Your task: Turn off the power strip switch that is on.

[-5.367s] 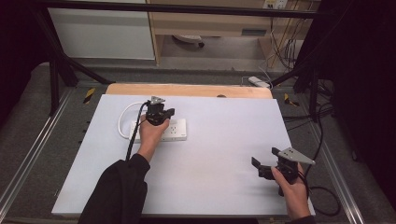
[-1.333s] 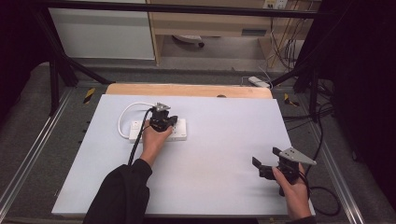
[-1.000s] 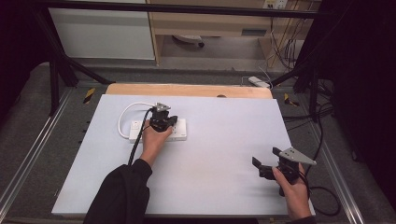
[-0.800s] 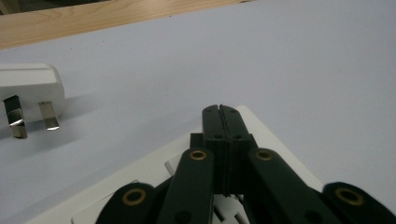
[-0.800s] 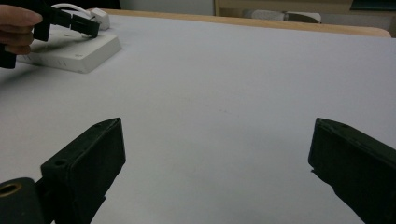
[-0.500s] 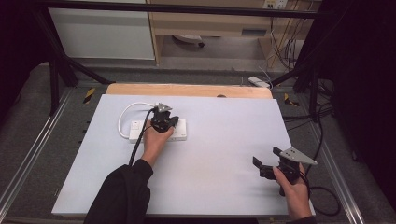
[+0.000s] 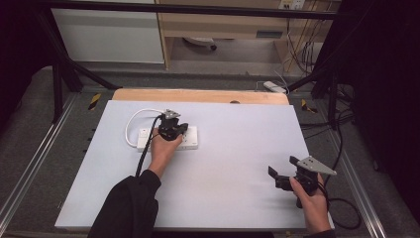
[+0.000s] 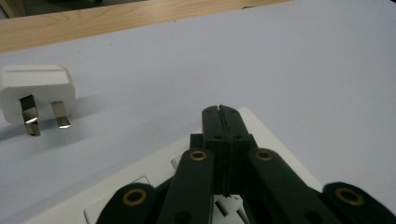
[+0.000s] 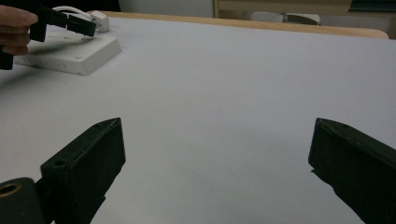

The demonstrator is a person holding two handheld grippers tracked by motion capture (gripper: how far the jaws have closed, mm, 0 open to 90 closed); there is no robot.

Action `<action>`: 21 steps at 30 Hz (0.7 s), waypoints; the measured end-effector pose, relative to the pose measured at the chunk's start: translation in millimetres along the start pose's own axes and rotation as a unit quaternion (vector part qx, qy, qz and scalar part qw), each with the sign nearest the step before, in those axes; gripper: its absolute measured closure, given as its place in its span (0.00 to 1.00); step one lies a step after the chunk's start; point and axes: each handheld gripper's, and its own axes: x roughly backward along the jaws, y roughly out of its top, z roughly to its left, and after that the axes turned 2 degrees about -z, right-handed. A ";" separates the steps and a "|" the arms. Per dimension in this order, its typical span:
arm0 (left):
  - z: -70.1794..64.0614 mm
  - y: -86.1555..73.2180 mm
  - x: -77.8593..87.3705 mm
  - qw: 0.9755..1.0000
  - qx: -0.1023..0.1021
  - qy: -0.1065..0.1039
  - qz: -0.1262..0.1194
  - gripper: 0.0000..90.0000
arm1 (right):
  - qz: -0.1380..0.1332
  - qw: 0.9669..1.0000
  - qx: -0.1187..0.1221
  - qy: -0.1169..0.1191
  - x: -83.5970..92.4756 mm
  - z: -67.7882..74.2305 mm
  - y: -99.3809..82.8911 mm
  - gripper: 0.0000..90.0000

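Two grippers in use. Right gripper [image 7: 286, 174], lower right of the high view: jaws wide apart, empty, idle on the white table [image 7: 237, 148]. Left gripper [image 7: 174, 130], upper left: jaws together, nothing between them, tips over the power strip [image 7: 190, 140]. Plug [image 8: 36, 95], farther back: lying loose beside the strip, prongs bare. Judged: plug not inserted; plugging in remains.

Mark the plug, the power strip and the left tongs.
plug [image 8: 37, 88], left gripper view, white body.
power strip [image 7: 190, 139], high view, right end of top face.
left tongs [image 8: 220, 112], left gripper view, shut tips.
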 end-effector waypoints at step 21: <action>-2.8 10.3 20.2 0.999 -0.005 -0.011 -0.030 0.87 | 0.002 1.000 0.004 0.001 -1.2 0.5 0.0 0.05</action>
